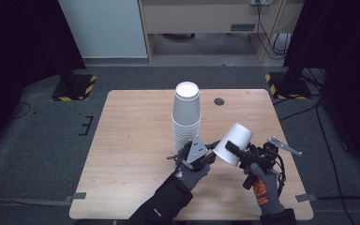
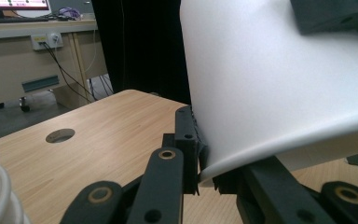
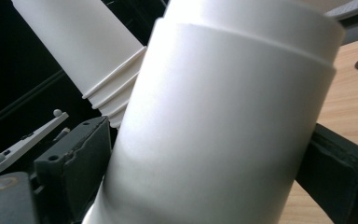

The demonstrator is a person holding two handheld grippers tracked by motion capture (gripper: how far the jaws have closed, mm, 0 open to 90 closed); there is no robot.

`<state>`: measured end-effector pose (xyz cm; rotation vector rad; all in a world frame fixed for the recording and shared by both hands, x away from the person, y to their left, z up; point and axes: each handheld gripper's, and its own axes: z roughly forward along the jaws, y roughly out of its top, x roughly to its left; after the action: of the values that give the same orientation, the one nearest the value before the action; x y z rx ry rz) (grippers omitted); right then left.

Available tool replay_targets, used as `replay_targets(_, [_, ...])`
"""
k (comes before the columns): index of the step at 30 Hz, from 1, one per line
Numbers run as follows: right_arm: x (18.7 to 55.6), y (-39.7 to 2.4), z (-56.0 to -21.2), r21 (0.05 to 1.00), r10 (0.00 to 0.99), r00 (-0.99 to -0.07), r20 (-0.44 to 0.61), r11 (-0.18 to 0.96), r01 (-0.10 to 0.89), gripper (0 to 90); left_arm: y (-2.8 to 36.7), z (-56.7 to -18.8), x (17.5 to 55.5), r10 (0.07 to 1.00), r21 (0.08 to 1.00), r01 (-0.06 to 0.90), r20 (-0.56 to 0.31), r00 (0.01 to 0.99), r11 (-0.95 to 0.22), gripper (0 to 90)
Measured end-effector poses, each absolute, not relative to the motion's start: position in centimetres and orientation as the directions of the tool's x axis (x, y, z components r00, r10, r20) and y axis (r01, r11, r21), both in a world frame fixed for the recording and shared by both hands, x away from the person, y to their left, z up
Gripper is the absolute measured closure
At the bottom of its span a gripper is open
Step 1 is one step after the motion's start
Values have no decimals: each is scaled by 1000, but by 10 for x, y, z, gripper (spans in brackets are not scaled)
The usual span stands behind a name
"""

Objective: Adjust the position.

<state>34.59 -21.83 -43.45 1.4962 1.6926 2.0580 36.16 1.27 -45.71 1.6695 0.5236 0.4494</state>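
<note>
High view showed a wooden worktop [image 1: 136, 140] with a tall stack of white paper cups [image 1: 186, 117] standing upside down near its middle. Just in front of the stack, a person's two gloved hands each held a hand-held gripper. Between them, one loose white cup [image 1: 234, 143] was tilted in the air, its closed bottom pointing up and away, its open mouth angled down toward the left.

The right hand-held gripper [image 1: 239, 152] had its jaws pressed against the cup's sides, one black jaw on each flank, as the right gripper view made plain. The left hand-held gripper [image 1: 211, 154] pinched the cup's rim, a jaw outside the wall and one apparently inside the mouth, as the left gripper view showed up close.

Several things could have gone wrong from here, in my judgement. Thin paper walls dent easily, so a hard squeeze from the right jaws might have crushed the cup. The two grips pulling in different directions might have torn or creased the rim. The left hand sat very near the stack, so a careless swing could have knocked it over. A loosened grip would have let the cup fall to the worktop.
</note>
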Motion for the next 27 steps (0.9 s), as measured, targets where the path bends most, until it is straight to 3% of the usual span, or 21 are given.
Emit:
replay_targets(17, [347, -219, -434, 798, 610, -520, 598, -394, 455, 26, 26, -450, 353, 545, 980, 89, 23, 838, -178, 830])
replay_targets(27, [347, -223, -433, 821, 658, -496, 567, -398, 410, 47, 32, -448, 348, 538, 980, 83, 27, 843, -178, 844])
